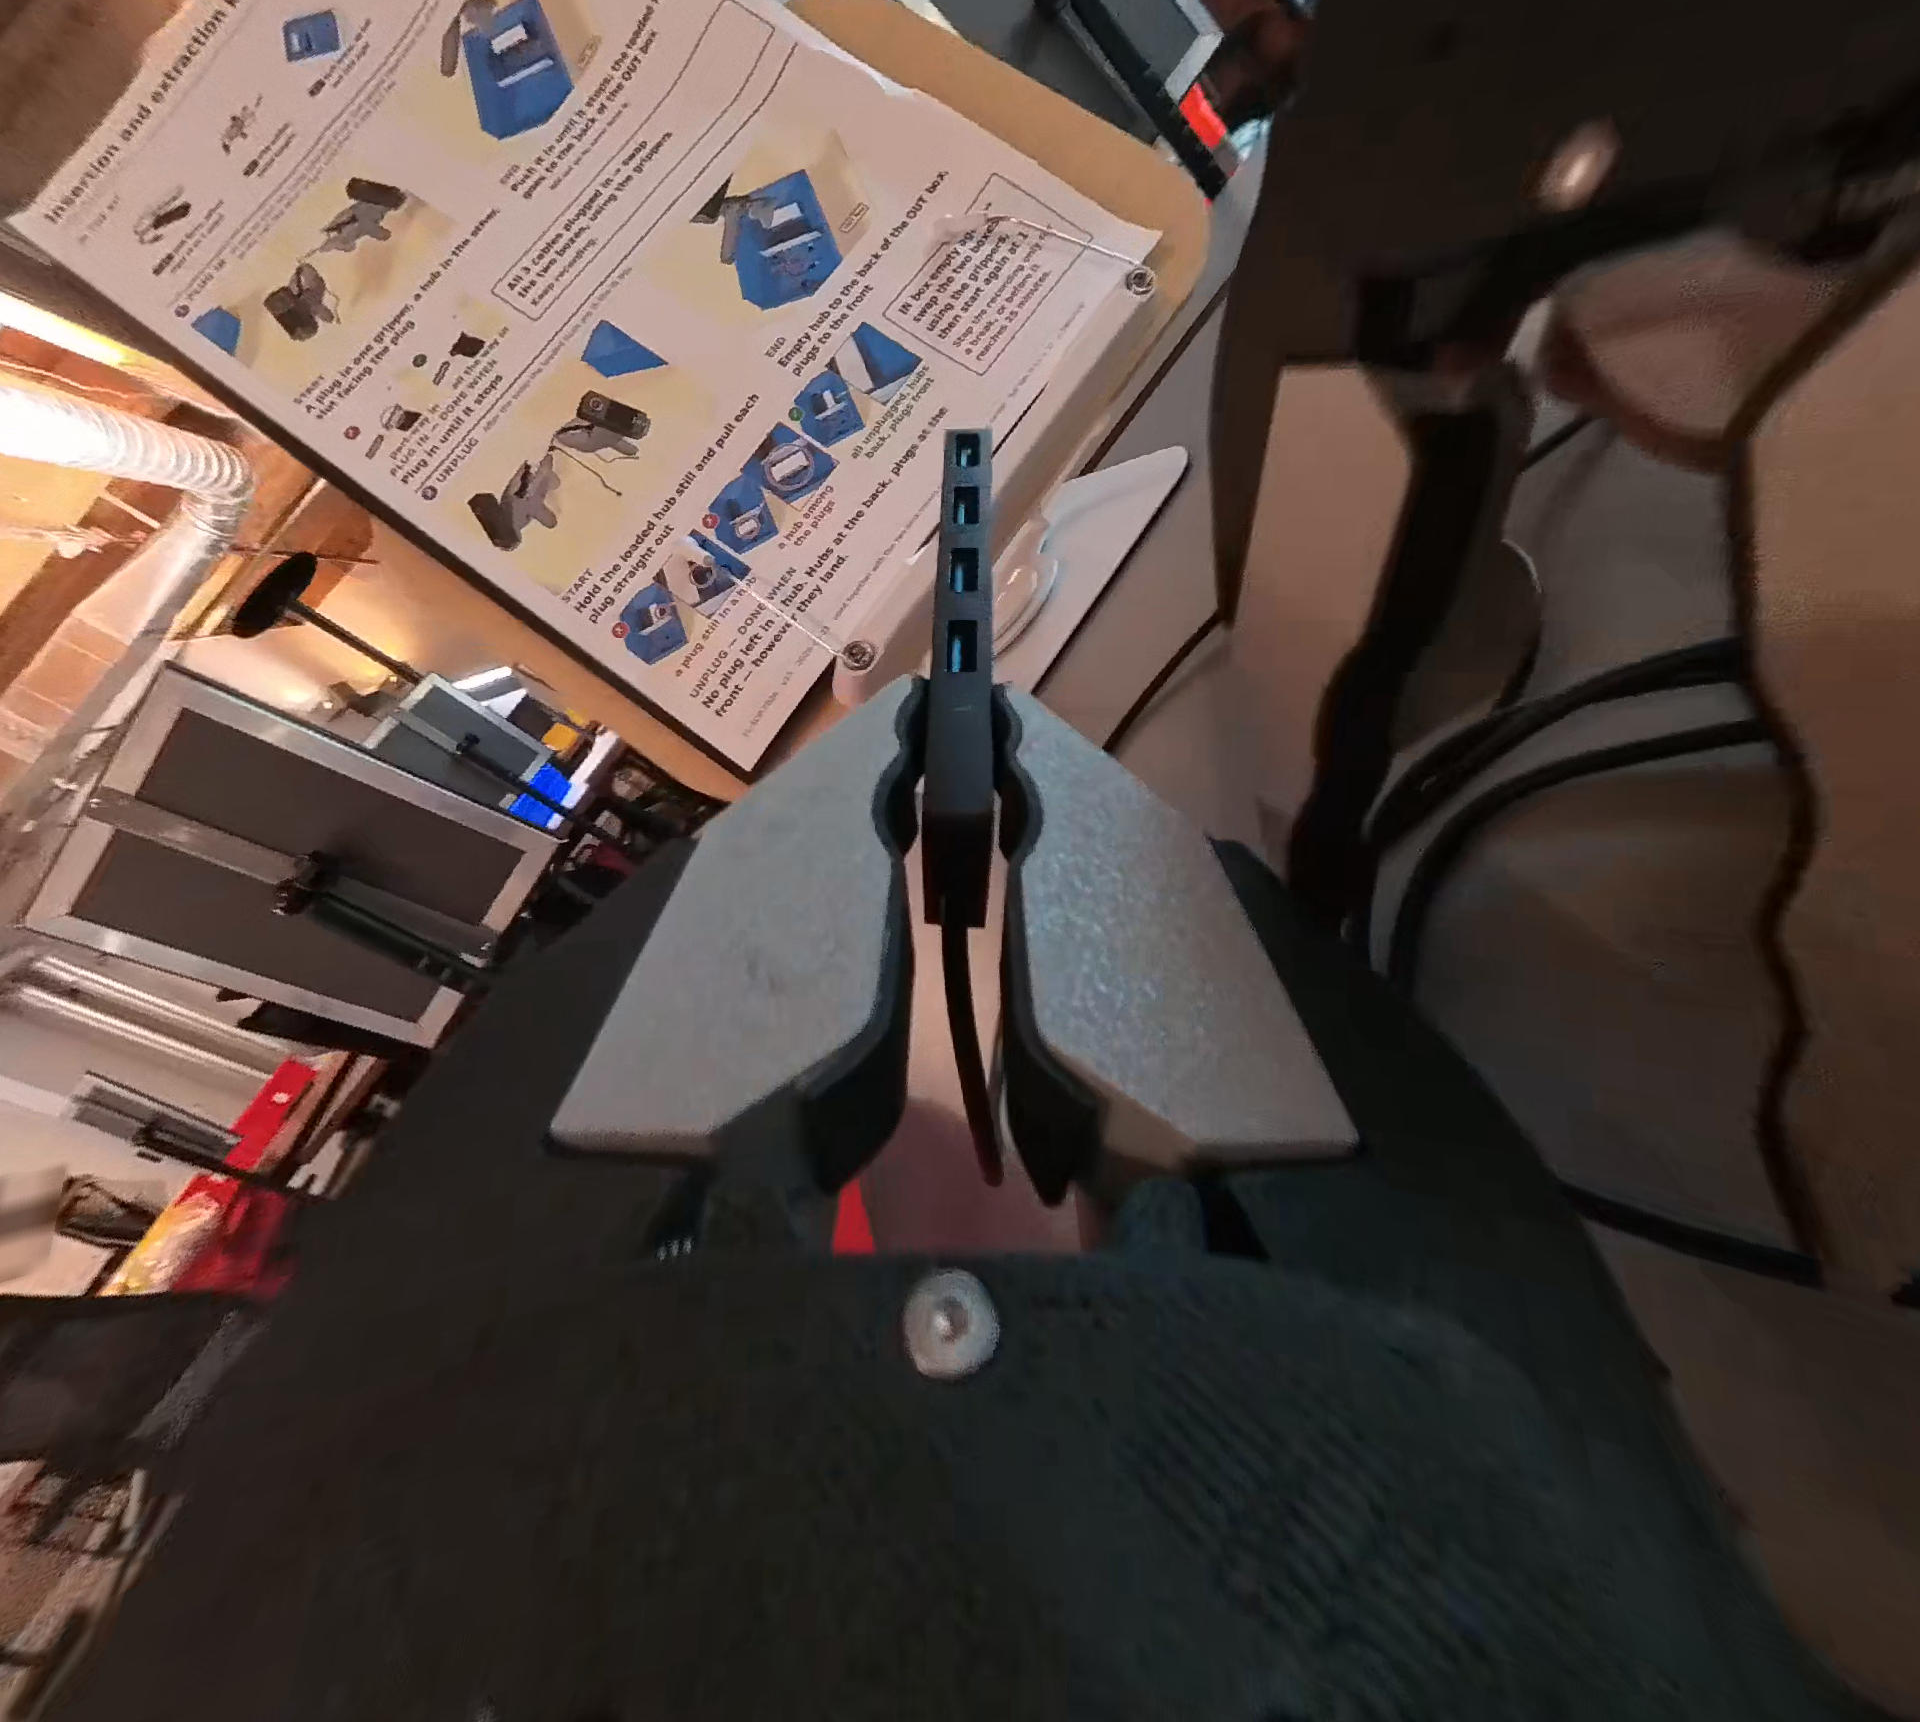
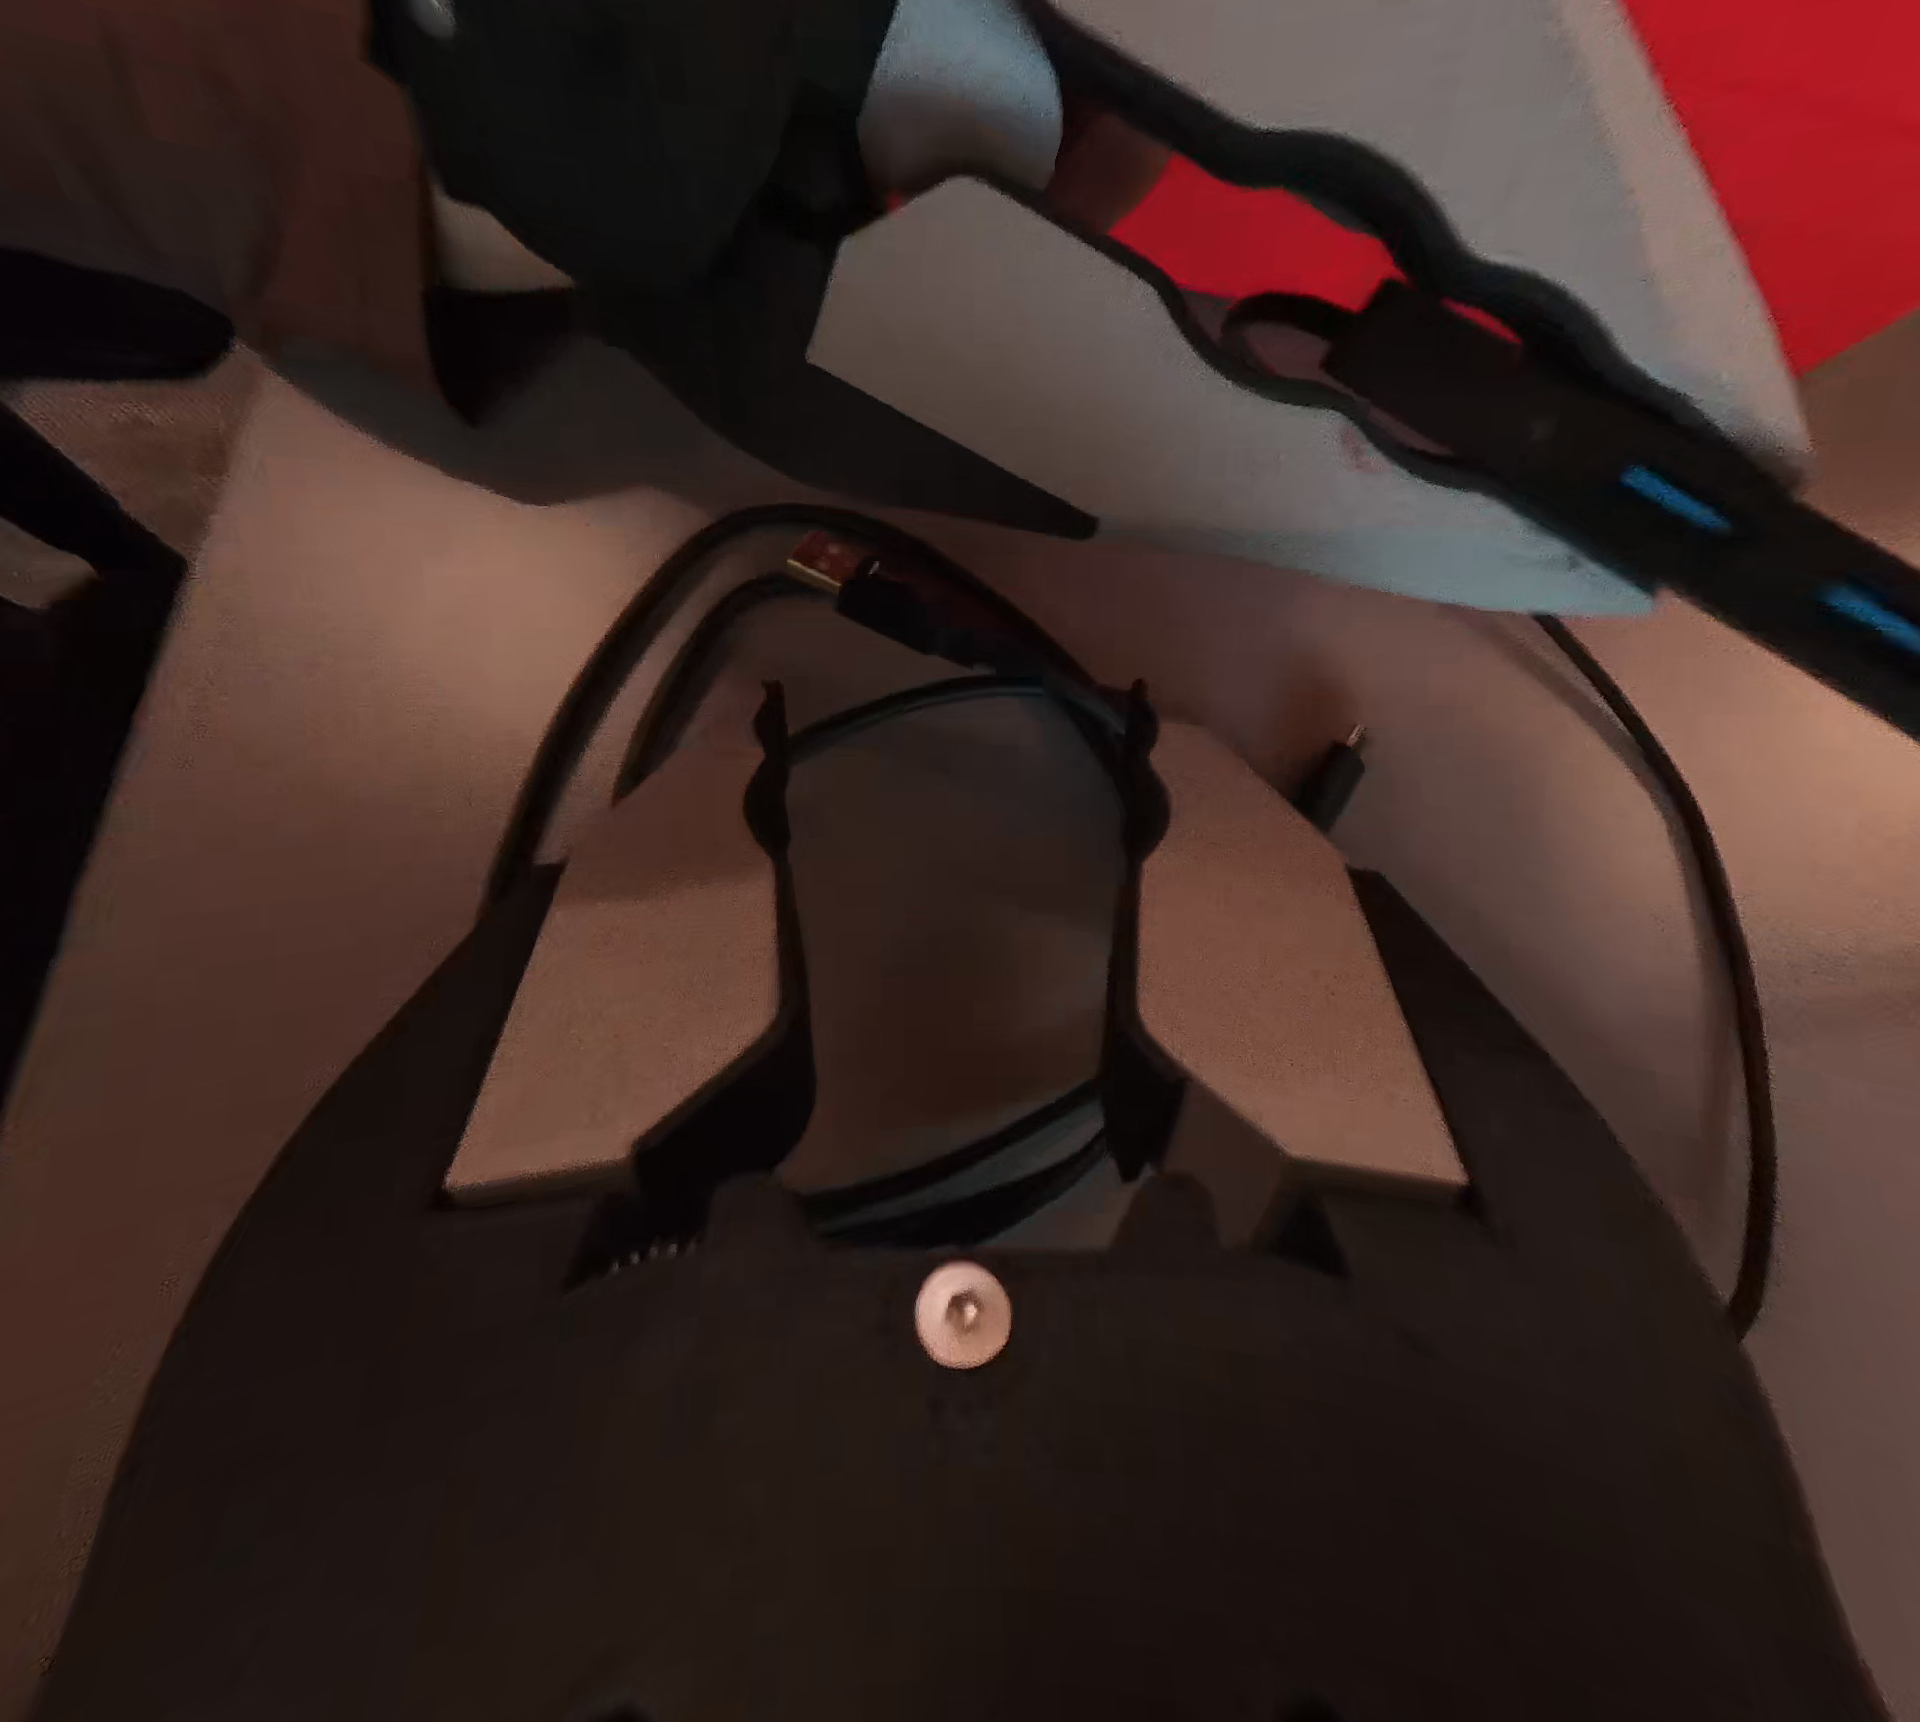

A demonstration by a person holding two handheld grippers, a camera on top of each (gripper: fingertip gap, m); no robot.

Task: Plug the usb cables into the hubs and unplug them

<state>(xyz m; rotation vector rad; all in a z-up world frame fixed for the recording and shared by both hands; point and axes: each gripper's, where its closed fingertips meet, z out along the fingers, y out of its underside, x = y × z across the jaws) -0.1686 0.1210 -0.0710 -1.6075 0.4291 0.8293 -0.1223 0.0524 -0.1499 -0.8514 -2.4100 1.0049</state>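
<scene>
The left gripper (image 1: 956, 716) is clamping the hub (image 1: 961, 592) with its four empty ports exposed, while the right gripper (image 2: 951, 716), fingers wide and empty, is hovering just behind a USB plug (image 2: 883, 597), probably to grab it.

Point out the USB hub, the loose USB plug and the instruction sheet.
USB hub (image 1: 962, 592): left wrist view, on its port face.
USB plug (image 2: 831, 566): right wrist view, on its metal end.
Instruction sheet (image 1: 582, 259): left wrist view, mid-page.

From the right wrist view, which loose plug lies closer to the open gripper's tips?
The small plug lies beside the right gripper, just off its right-hand tip. The bigger gold-tipped plug lies farther ahead, under the left gripper.
</scene>
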